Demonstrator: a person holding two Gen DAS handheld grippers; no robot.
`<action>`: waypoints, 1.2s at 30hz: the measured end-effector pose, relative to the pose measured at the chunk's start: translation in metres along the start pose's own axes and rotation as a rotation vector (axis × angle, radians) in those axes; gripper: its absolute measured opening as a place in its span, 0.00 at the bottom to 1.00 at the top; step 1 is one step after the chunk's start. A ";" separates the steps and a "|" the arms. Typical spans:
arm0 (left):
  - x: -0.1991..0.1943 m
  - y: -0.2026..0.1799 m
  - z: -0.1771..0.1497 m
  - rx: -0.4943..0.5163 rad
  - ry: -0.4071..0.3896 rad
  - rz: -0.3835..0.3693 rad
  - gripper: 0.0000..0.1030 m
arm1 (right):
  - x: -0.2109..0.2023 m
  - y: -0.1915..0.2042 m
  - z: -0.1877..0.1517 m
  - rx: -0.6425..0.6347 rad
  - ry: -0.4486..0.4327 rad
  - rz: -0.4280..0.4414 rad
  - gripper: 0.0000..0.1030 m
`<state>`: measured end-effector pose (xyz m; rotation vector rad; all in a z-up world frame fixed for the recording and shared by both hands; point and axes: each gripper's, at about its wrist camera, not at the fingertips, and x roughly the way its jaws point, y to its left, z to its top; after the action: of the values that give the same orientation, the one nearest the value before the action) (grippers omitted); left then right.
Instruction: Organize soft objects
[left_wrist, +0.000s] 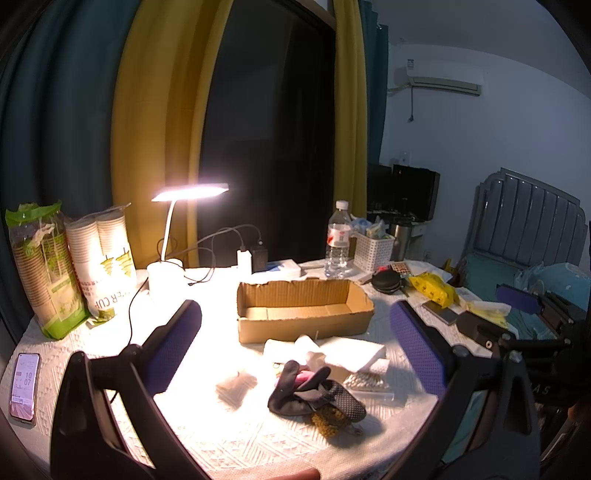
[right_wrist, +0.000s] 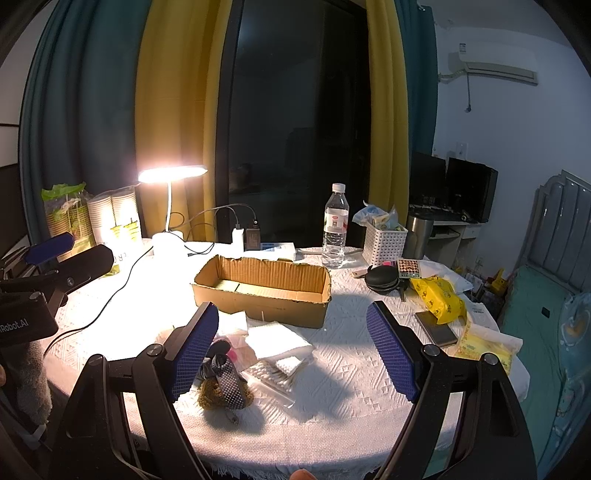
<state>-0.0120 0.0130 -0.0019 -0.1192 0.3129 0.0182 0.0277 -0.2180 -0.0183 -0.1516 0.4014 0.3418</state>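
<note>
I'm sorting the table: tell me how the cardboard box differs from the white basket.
The cardboard box is brown, long, low and looks empty; the white basket is taller, perforated and stuffed with packets. The box sits mid-table in front of the open right gripper; the basket stands further back beside the water bottle. Both are open-topped.

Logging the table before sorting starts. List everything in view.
Open brown cardboard box: one, table centre, nothing visible inside.
Dark fabric pile with pink and mustard bits: one heap, near edge.
White folded cloths: several, before box.
Clear cotton-swab bag: one, beside pile.
Lit white desk lamp: one, back left.
Clear water bottle: one, behind box.
White lattice basket: one, back right.
Yellow packet: one, right.
Left gripper: open, above cloths.
Right gripper: open, above cloths.
</note>
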 end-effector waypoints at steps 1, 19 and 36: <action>0.000 0.000 0.000 0.000 -0.001 0.000 0.99 | 0.000 0.000 0.000 0.001 0.000 0.000 0.83; 0.000 0.002 -0.002 0.003 0.008 0.002 0.99 | 0.001 0.001 0.001 0.000 0.001 -0.001 0.83; 0.077 0.022 -0.041 -0.020 0.214 0.052 0.99 | 0.050 -0.012 -0.023 0.041 0.098 0.039 0.83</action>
<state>0.0483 0.0298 -0.0666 -0.1327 0.5294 0.0603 0.0665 -0.2190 -0.0585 -0.1211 0.5085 0.3656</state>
